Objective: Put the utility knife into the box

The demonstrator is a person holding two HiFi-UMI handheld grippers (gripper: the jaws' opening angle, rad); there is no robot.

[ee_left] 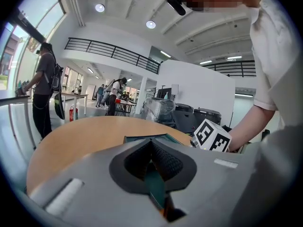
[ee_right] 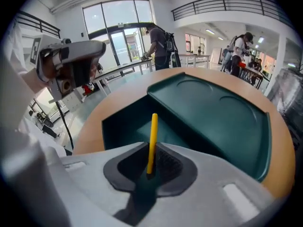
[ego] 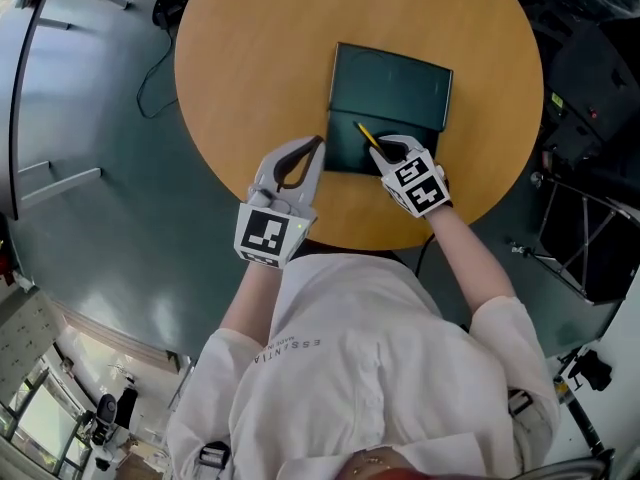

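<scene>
We see the right gripper (ee_right: 151,168) pinching one end of the utility knife (ee_right: 152,138), a slim, straight yellow bar, between its ribbed black pads. The rest of the knife juts out over the hollow near half of the box (ego: 345,148); we cannot tell whether it touches the floor there. The box is dark green, rectangular and smooth-walled. Its lid (ee_right: 213,108) lies folded back on the far side, with shallow rounded shapes moulded into it. At the box's left edge, the left gripper (ee_left: 154,167) has its pads pressed together on a thin dark-green strip (the box's wall, as far as we can make out). Under the box spreads a round, matte wooden table (ego: 250,68).
</scene>
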